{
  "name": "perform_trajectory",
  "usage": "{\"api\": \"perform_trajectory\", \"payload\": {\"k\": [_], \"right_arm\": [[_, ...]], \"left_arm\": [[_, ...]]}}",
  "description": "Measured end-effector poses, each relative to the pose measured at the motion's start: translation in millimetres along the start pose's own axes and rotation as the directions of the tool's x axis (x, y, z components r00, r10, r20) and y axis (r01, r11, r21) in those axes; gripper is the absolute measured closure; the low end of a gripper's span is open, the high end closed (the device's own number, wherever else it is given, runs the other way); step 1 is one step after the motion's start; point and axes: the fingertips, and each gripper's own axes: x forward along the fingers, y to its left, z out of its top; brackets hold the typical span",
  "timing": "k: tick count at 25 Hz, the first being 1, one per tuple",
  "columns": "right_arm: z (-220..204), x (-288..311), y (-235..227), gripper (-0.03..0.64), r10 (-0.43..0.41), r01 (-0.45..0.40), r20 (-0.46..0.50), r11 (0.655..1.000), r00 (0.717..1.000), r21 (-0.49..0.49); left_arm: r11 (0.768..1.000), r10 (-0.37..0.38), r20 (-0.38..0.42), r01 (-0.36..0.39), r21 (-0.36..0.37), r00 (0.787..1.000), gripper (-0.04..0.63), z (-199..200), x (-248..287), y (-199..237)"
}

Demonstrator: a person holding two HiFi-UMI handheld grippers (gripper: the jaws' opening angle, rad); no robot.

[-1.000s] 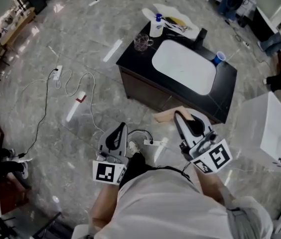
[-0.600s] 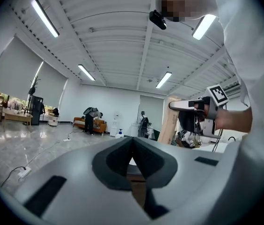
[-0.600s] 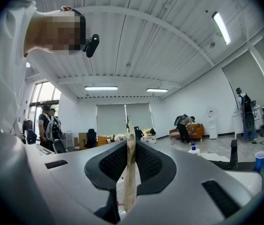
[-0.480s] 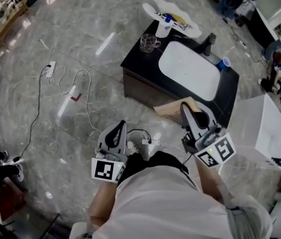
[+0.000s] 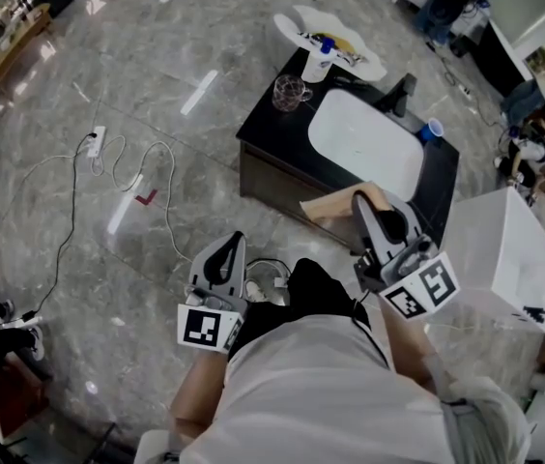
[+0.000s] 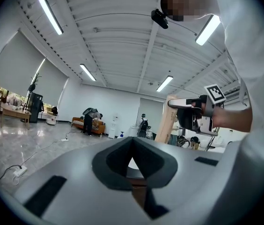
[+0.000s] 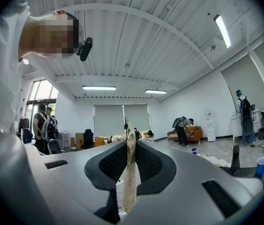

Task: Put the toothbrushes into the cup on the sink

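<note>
While the person (image 5: 311,394) stood short of the black counter (image 5: 263,119) with its white sink (image 5: 364,143), the right gripper (image 5: 358,201) was clamped on a thin tan board (image 5: 330,213), seen edge-on between its pads. The left gripper (image 5: 233,245) had its jaws together, nothing in them. The glass cup (image 5: 290,92) stood at the counter's far left corner beside a white bottle (image 5: 319,61). The toothbrushes (image 5: 335,42), small and hard to make out, lay on a white tray (image 5: 297,22) past that corner. A blue cup (image 5: 431,129) sat at the right edge.
</note>
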Motion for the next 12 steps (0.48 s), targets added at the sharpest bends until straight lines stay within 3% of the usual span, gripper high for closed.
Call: {"api": "perform_trajectory", "payload": {"k": [12], "right_arm": [[10.3,31.6,-37.6,0.555,0.061,-0.062,0.064,0.998,0.996,0.019]], "left_arm": [[0.996,0.071,0.040,-0.072,0.044,0.997,0.594,12.9,24.0,4.6]]}}
